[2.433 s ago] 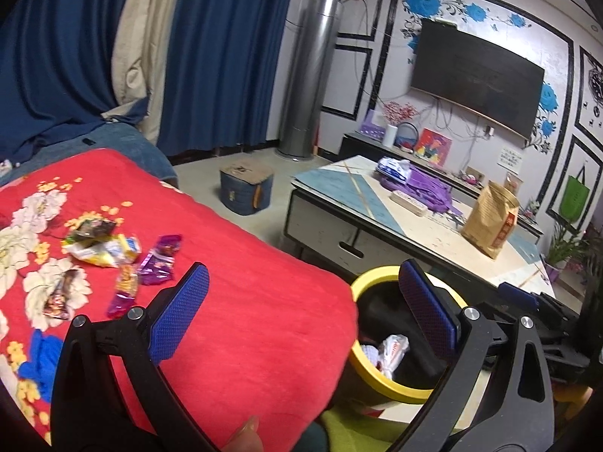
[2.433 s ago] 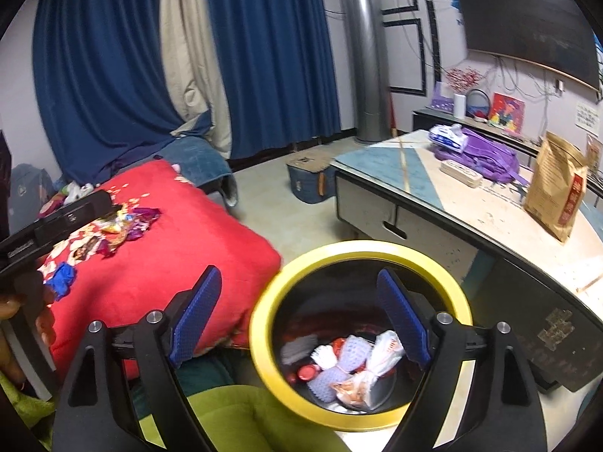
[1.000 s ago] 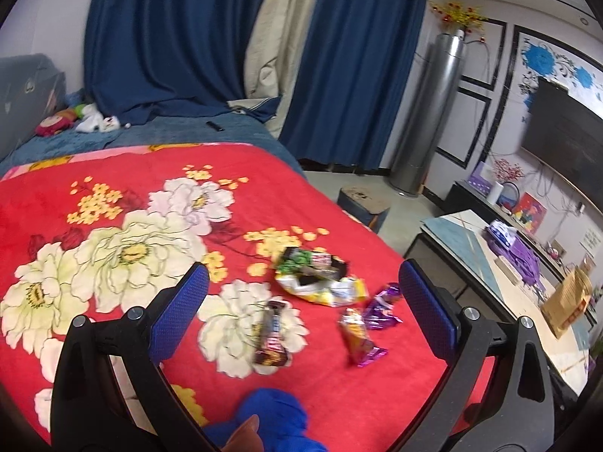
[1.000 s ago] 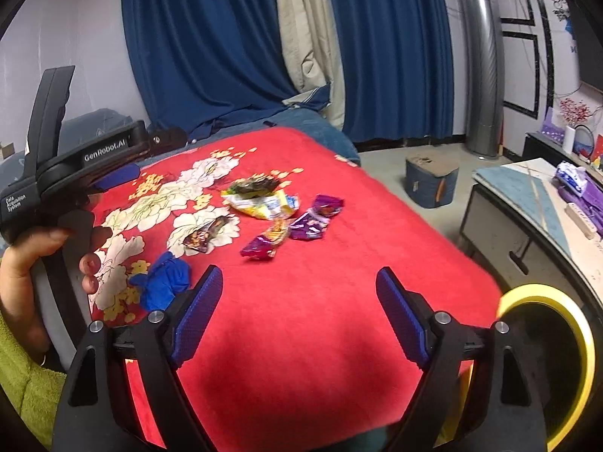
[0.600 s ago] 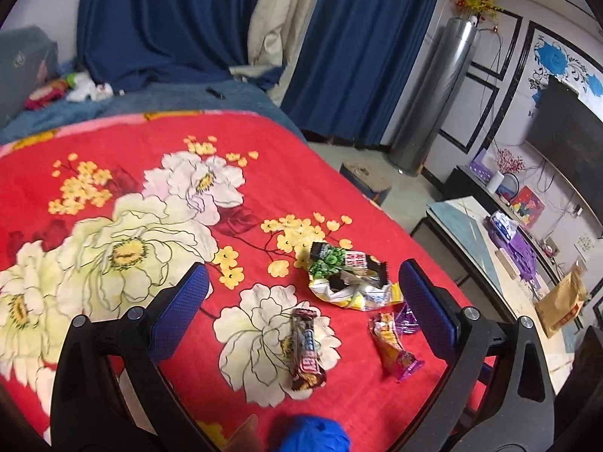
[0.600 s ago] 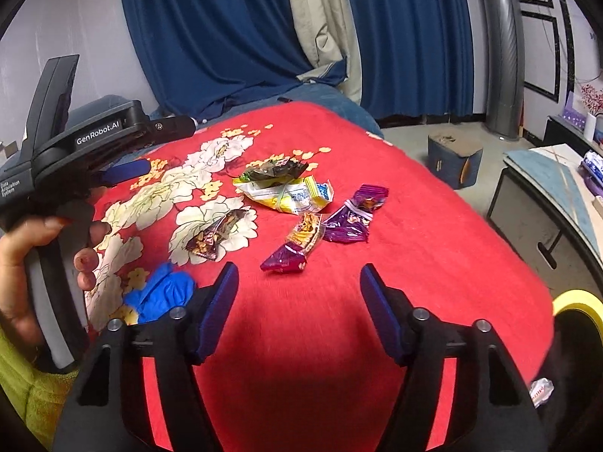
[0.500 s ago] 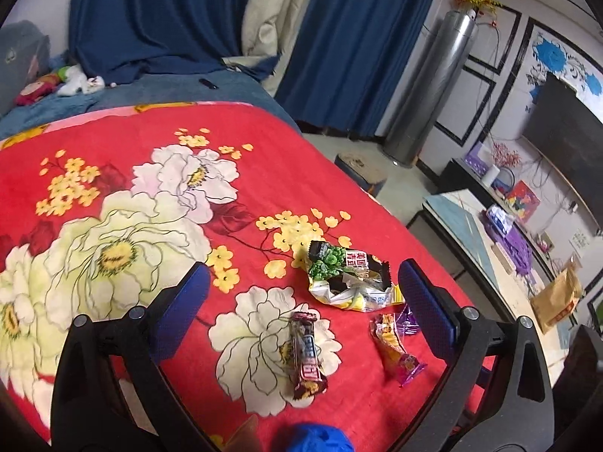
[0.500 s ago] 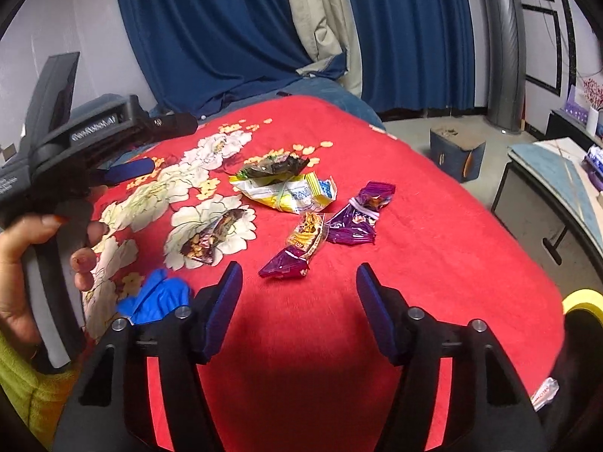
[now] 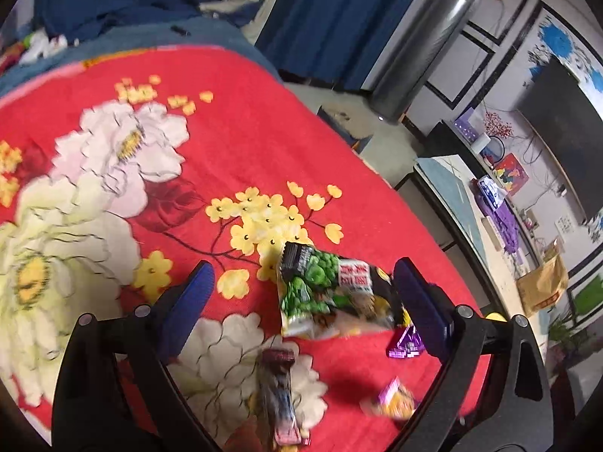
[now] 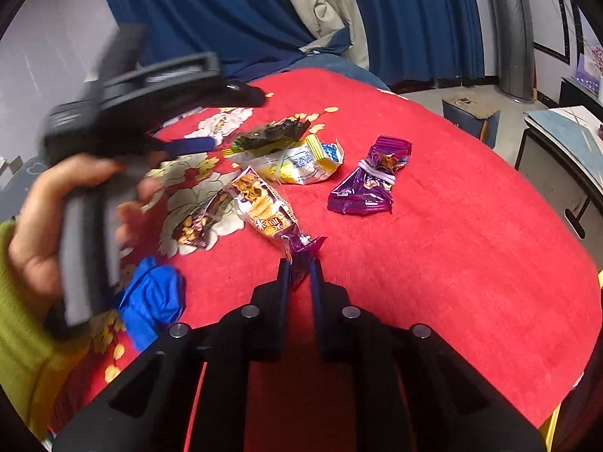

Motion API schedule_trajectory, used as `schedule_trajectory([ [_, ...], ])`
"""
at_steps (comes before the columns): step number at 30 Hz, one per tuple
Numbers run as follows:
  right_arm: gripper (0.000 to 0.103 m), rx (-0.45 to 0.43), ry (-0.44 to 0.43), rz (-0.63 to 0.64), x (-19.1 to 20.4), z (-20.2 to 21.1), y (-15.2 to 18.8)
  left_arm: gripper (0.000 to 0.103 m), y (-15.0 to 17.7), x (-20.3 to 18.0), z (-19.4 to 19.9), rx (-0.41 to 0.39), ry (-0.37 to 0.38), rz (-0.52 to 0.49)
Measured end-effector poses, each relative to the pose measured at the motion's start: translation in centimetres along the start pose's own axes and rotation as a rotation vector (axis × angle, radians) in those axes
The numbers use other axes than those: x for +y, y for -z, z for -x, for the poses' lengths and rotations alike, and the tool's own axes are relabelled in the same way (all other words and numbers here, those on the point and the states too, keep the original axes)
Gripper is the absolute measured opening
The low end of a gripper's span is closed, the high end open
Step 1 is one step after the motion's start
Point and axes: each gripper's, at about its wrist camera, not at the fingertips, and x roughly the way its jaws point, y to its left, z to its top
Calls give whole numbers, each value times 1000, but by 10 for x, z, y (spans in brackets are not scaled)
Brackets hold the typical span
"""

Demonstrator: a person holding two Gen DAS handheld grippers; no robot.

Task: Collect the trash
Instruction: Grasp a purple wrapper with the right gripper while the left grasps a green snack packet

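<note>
1. My right tongs are clamped on the purple tail of the snack wrapper, which lies on the red blanket with its printed body stretching away from the tips.
2. My left tongs stand wide, closing slightly, above the blanket; their pads press on nothing.
3. The green-and-yellow bag lies between the left tips, just beside the right-hand one.
4. In the left view, a dark bar wrapper lies on a white flower of the print, blurred, below the bag.
5. A purple wrapper lies near the bag in the right view, apart from the wrapper I hold.
6. A blue scrap sits at the near left, beside the hand holding the left tongs.
7. A worktop stands beyond the bed's edge.
</note>
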Motion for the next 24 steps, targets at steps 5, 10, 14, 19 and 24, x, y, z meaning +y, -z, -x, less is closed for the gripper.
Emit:
schedule_trajectory([
  [5,10,-20,-15,25,3,13,6,67,0,11,-22,67,58,89],
  [10,10,-22,-34,30,2,26,9,36,4,16,-20,60,125,140],
  [14,10,-9,-33,24,0,30,14,19,6,22,-13,40,132,151],
  [19,10,6,-26,6,-4,31,22,13,11,27,1,14,162,158],
  [24,10,-2,-28,6,-2,39,26,11,19,24,22,-23,171,144],
])
